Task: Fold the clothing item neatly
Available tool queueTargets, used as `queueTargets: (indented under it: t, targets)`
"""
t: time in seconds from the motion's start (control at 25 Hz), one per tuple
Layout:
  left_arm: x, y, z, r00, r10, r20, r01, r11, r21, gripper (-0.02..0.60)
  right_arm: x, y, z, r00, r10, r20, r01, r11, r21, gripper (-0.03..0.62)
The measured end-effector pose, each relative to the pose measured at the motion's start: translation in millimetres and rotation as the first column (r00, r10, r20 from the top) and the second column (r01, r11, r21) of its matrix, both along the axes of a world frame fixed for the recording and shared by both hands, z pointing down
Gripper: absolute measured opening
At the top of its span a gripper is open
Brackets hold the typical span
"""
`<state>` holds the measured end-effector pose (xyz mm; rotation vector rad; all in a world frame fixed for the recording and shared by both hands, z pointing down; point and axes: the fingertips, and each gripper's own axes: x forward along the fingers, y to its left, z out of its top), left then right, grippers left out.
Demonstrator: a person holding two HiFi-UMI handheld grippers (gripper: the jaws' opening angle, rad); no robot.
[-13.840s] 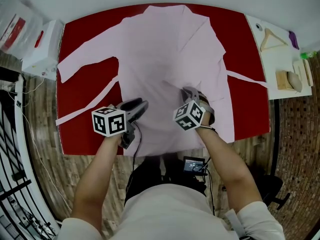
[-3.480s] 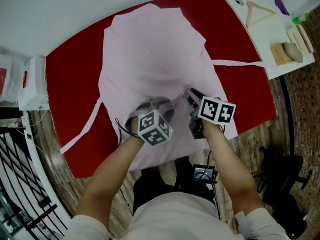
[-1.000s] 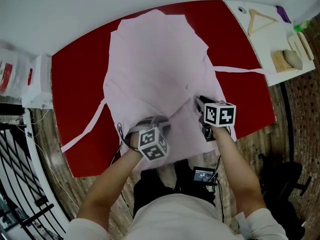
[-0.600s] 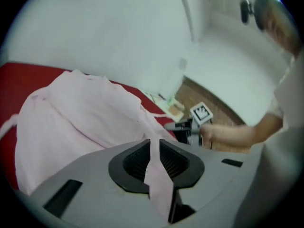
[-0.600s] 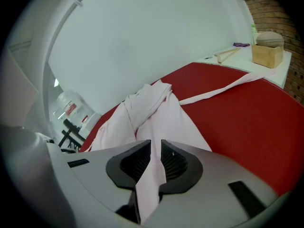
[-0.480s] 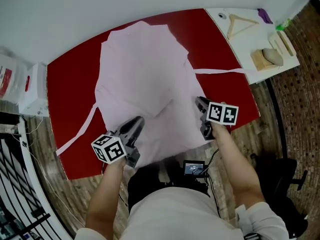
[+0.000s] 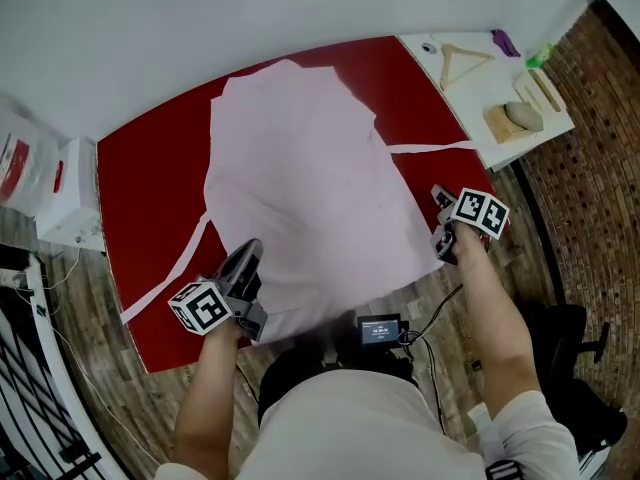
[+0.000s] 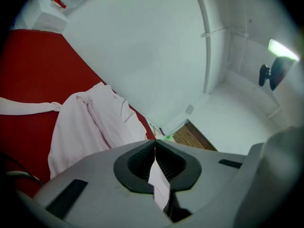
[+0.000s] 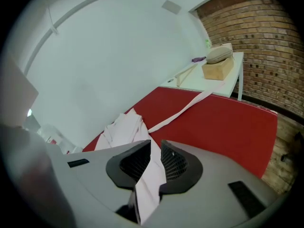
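A pale pink robe [image 7: 310, 178] lies spread on the red table [image 7: 150, 178], collar at the far side, its belt ends [image 7: 165, 278] trailing left and right. My left gripper [image 7: 250, 255] is at the near left corner of the hem. In the left gripper view its jaws [image 8: 155, 144] have just closed tight on a thin fold of pink fabric [image 8: 159, 184]. My right gripper [image 7: 438, 198] holds the near right corner at the table's edge. In the right gripper view it [image 9: 156, 144] is shut on a thicker fold of the robe [image 9: 149, 179].
A white side table [image 7: 480, 78] at the right carries a wooden hanger [image 7: 455, 60] and a wooden block [image 7: 515, 118]. A white box [image 7: 70, 203] stands left of the red table. A small device [image 7: 380, 328] hangs at the person's waist. Brick floor lies to the right.
Both grippers have drawn apart from the middle of the hem towards its corners, and the near edge now lies stretched wide. The left gripper has rolled over.
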<state>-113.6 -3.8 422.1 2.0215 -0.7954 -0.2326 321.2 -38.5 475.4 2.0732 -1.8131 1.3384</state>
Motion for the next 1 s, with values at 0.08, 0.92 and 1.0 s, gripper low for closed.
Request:
queueTargets:
  t: [0.08, 0.92, 1.0]
  targets:
    - [-8.1, -1.6, -1.2, 1.0, -0.002, -0.012, 0.002, 1.0, 0.004, 0.008, 9.0, 0.8, -4.9, 0.999, 0.024, -0.028, -0.025, 1.0, -0.01, 0.066]
    - [198.0, -72.6, 4.6, 0.973, 0.218, 0.076, -0.223, 0.972, 0.07, 0.008, 127.4, -89.0, 29.7, 0.995, 0.054, -0.083, -0.063, 0.992, -0.107, 0.066]
    - [219.8, -79.8, 8.6, 0.968, 0.241, 0.075, -0.246, 0.967, 0.063, 0.008, 136.5, -99.9, 35.4, 0.995, 0.06, -0.075, -0.069, 0.991, -0.119, 0.066]
